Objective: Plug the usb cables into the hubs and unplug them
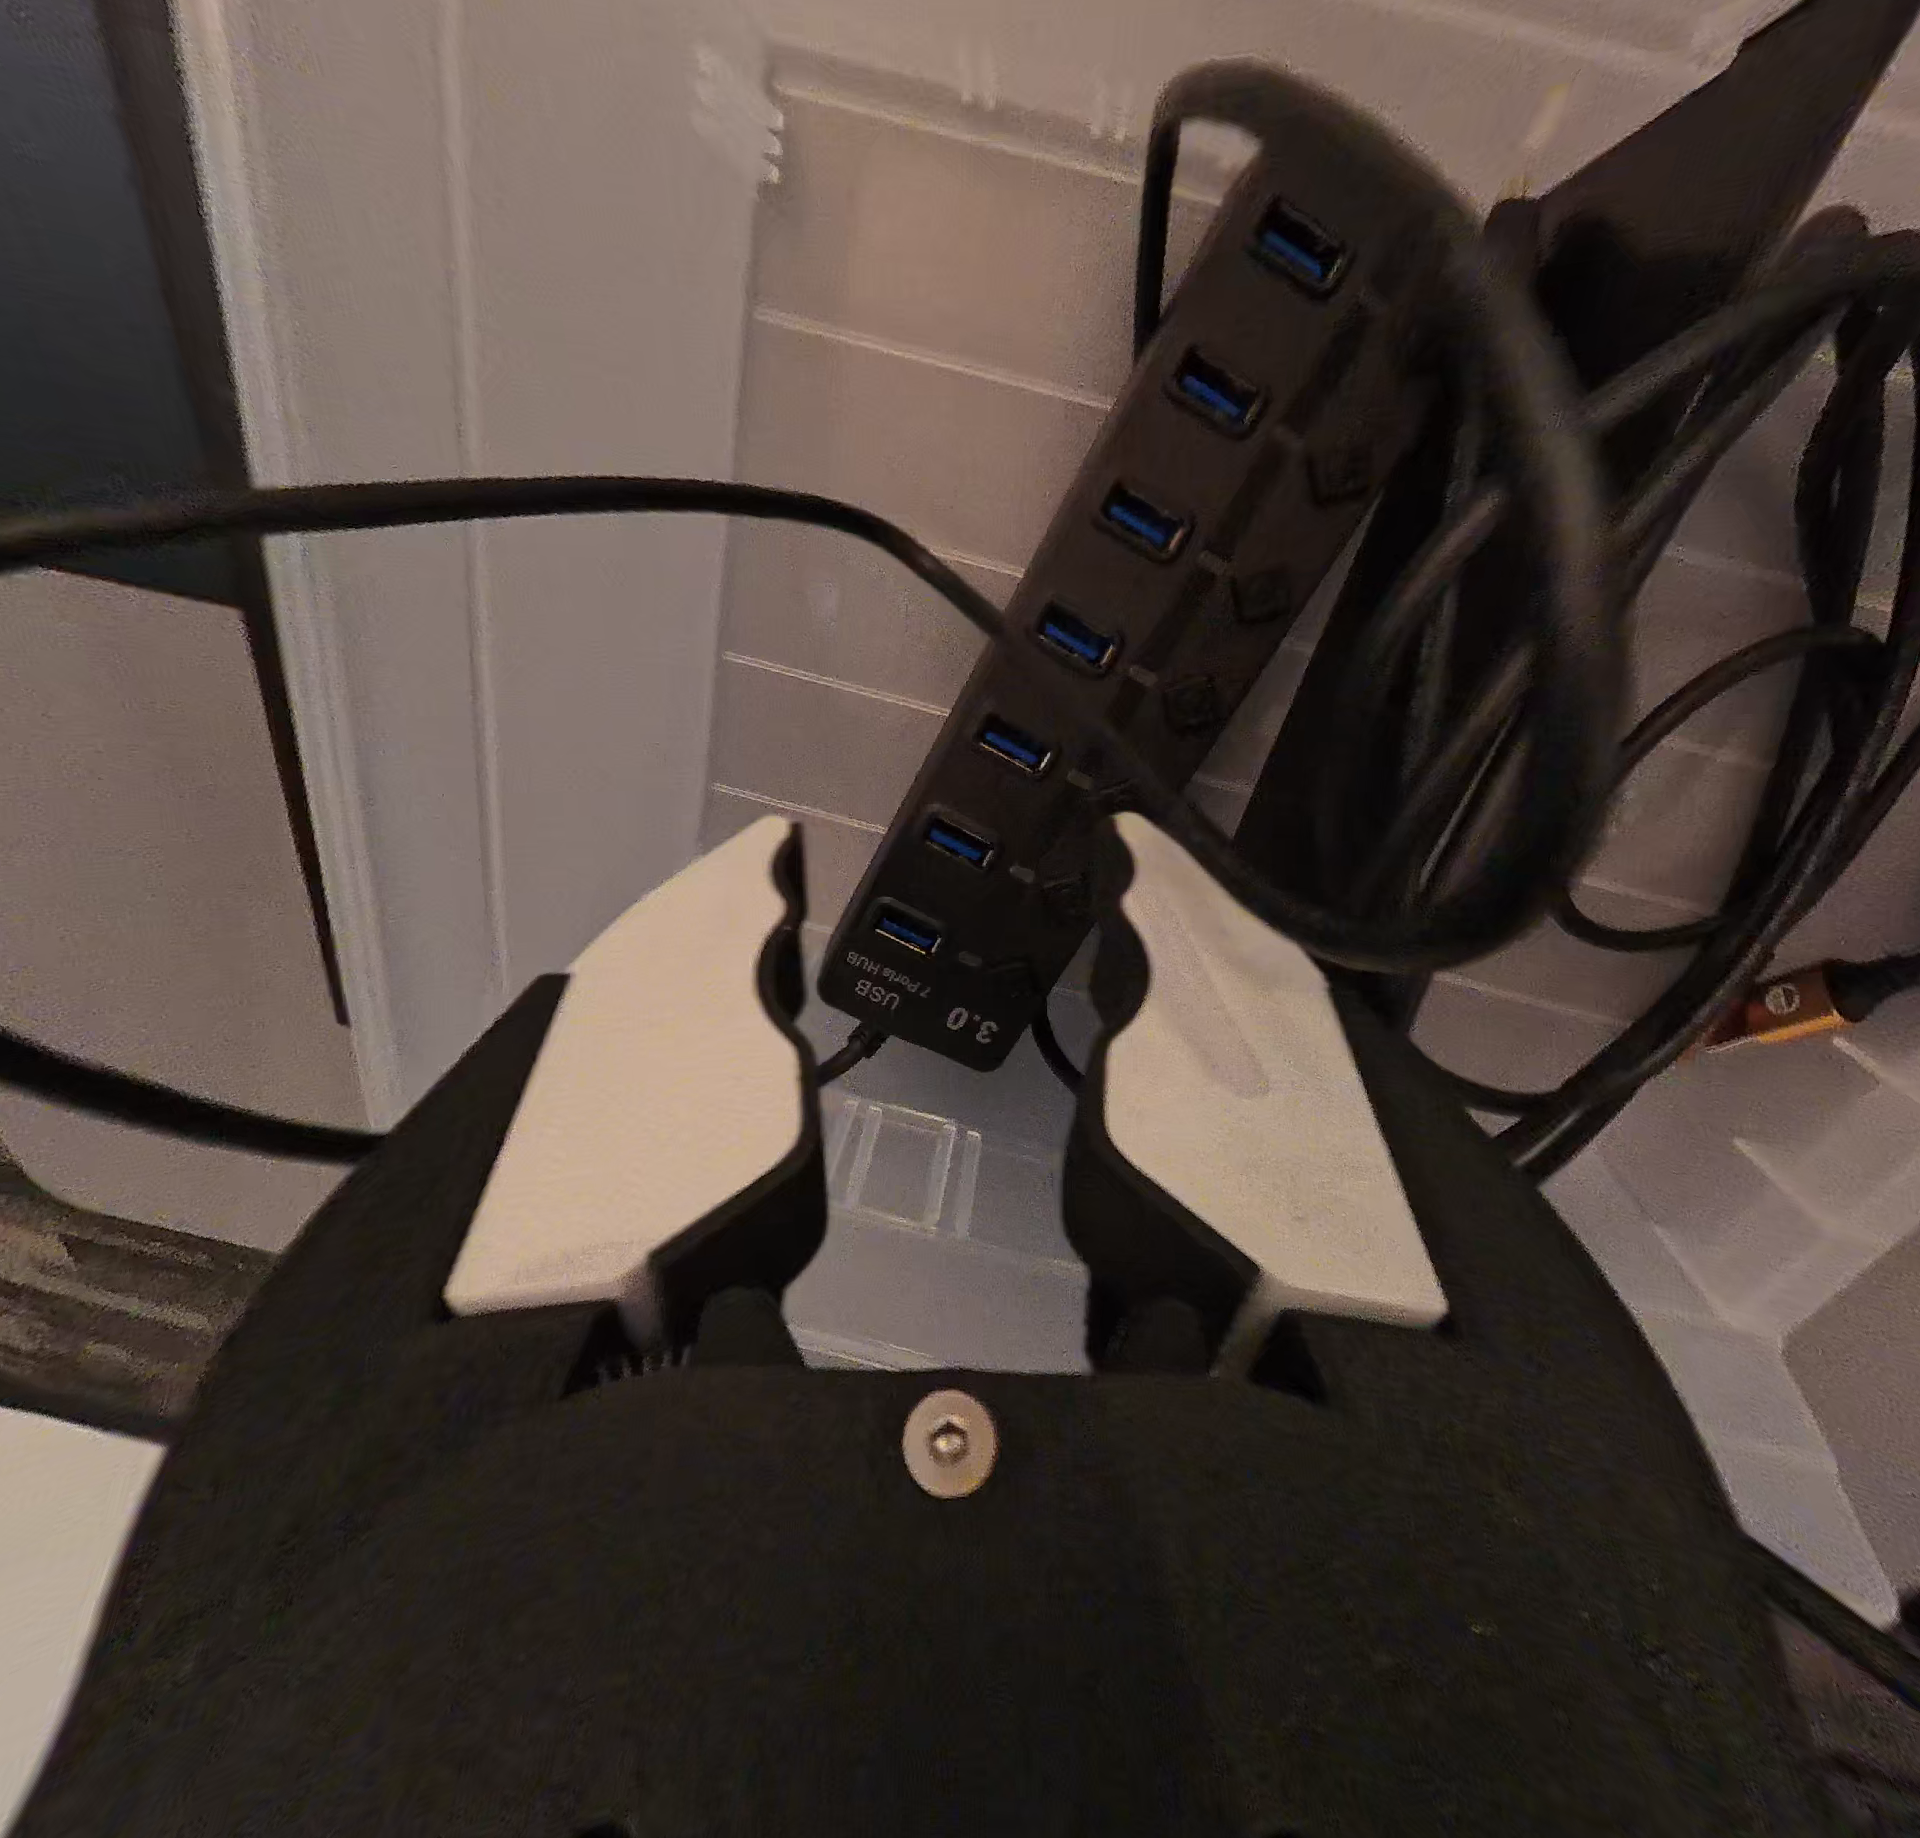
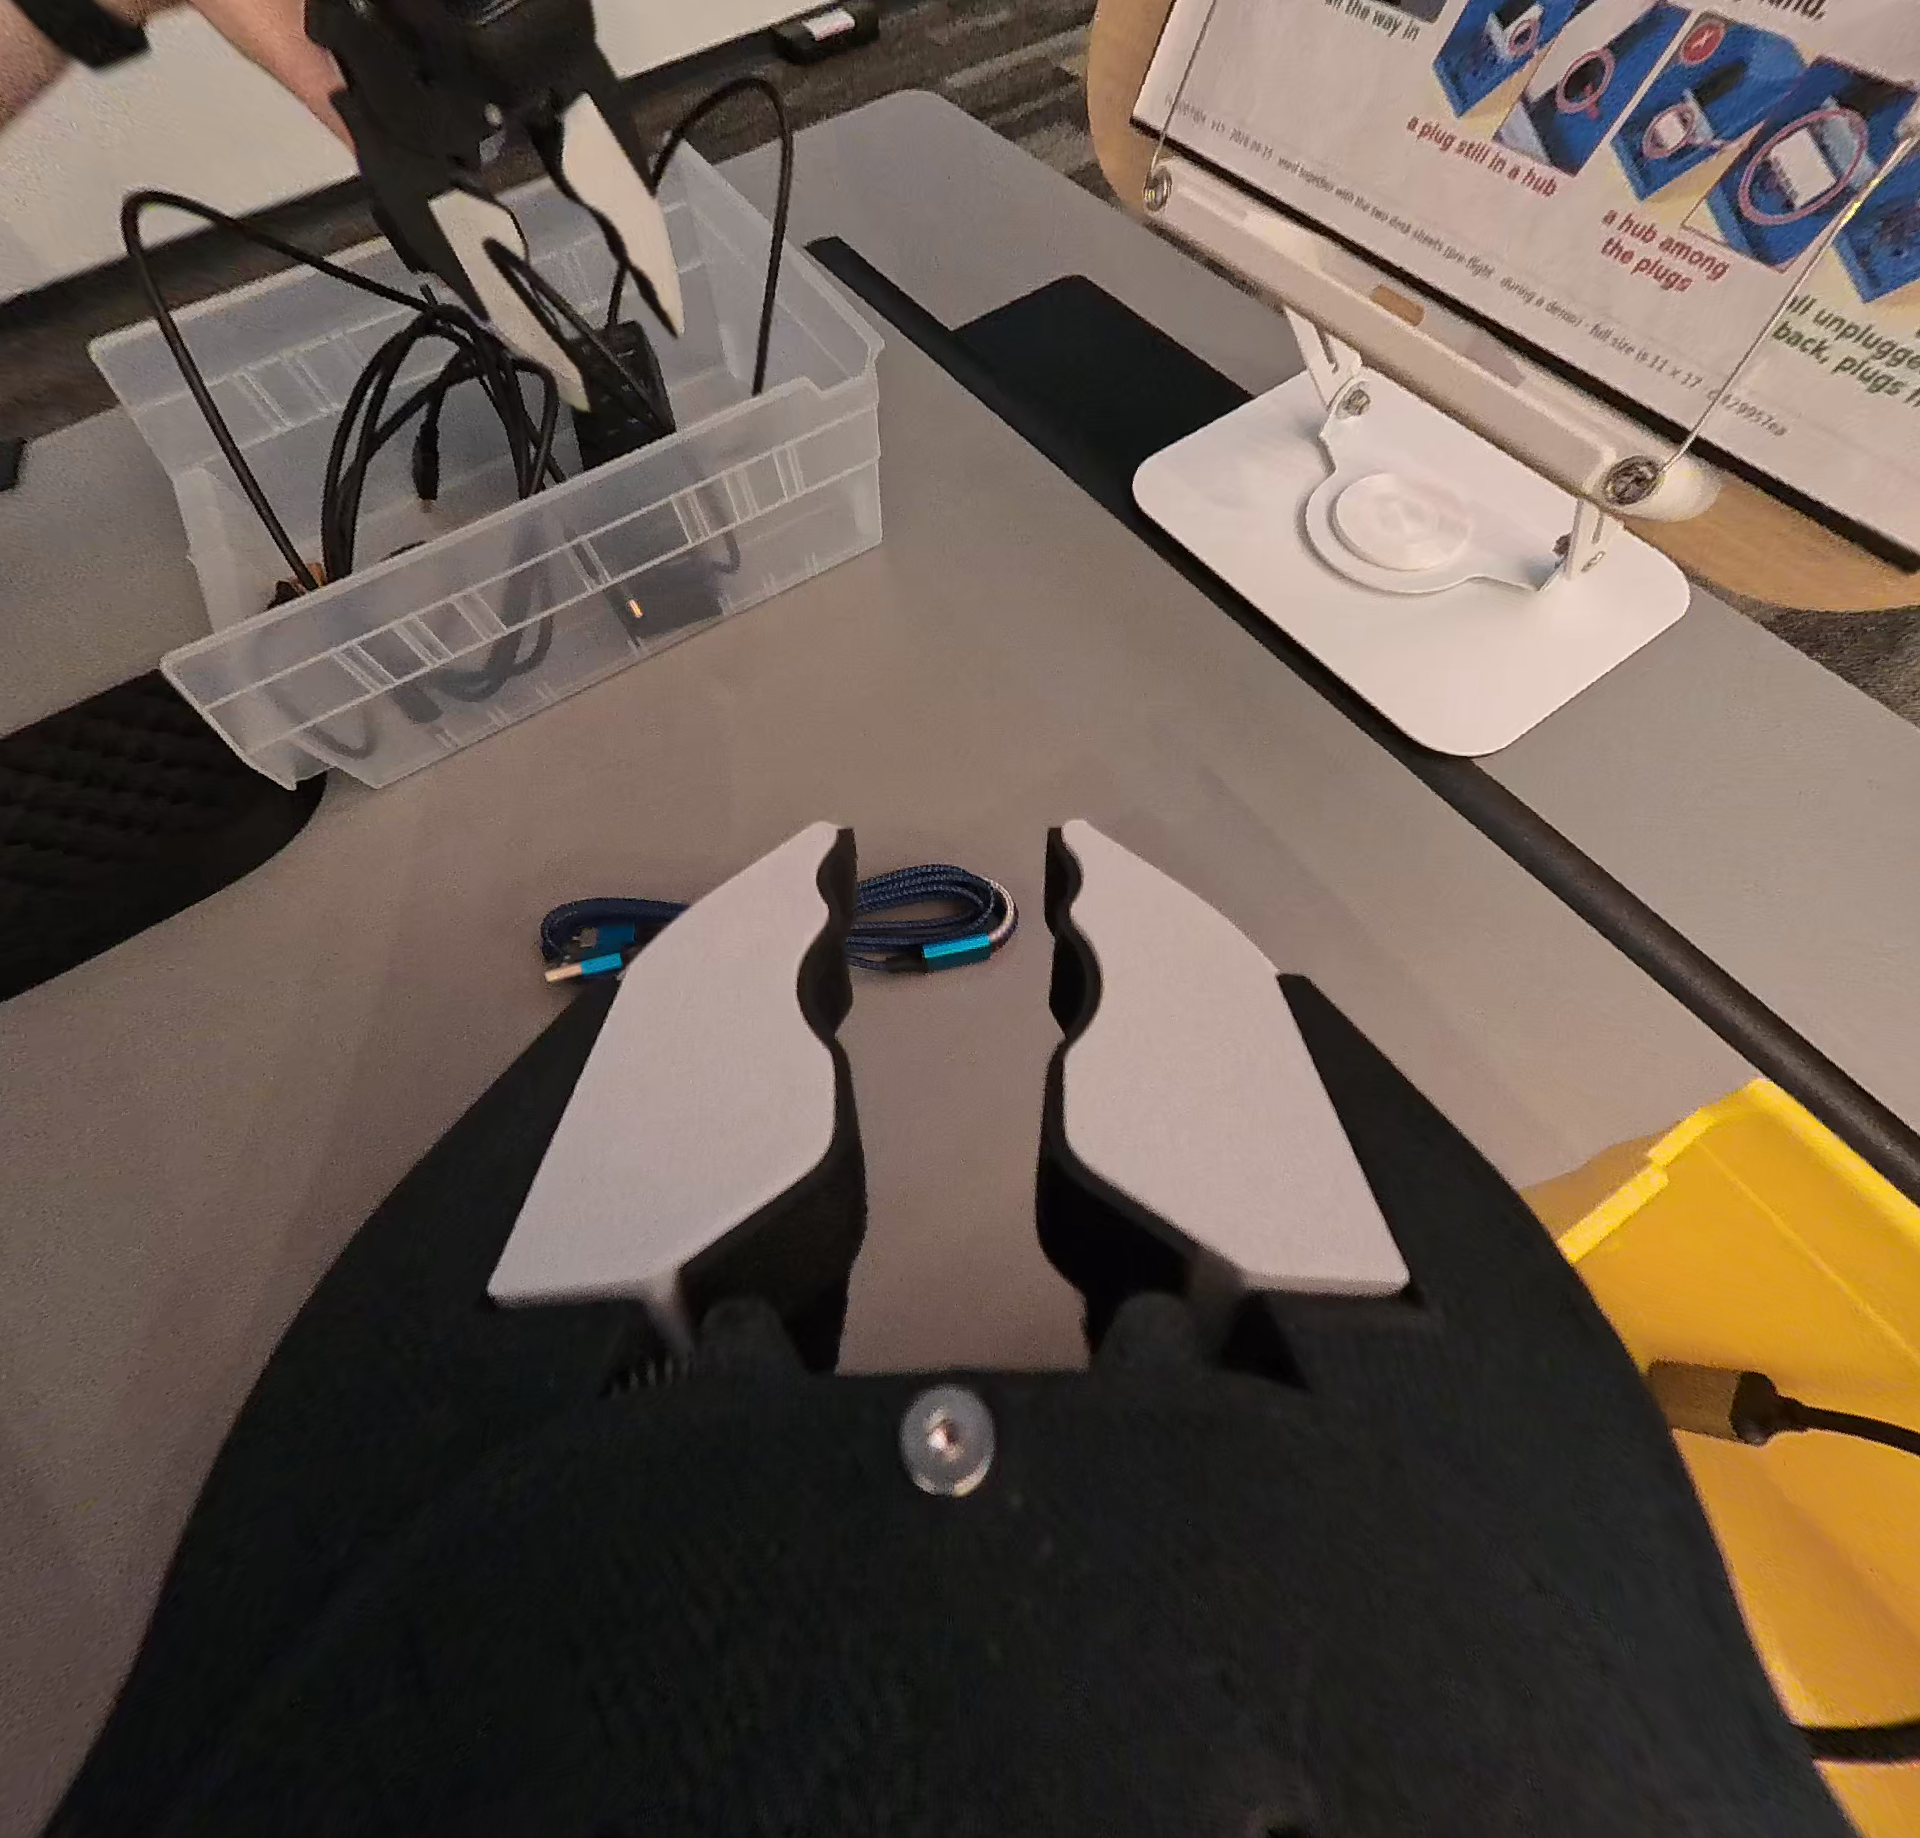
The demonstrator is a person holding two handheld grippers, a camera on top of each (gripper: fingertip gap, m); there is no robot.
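Fingers of the right gripper (image 2: 948,858) hang spread above the grey table (image 2: 1039,645), holding nothing. Just past their tips lies a coiled blue cable (image 2: 925,921), its long axis running crosswise to the jaws, one teal plug (image 2: 951,952) showing in the gap and another at the left end. Farther back, the left gripper (image 1: 951,858) reaches down into the clear bin (image 2: 644,541). Its jaws stand apart around the near end of a black hub (image 1: 1101,604), not visibly touching it. The hub leans away lengthwise, its blue ports all empty, with tangled black cables (image 1: 1538,583) beside it. Judging by position, the right takes the cable, the left the hub.
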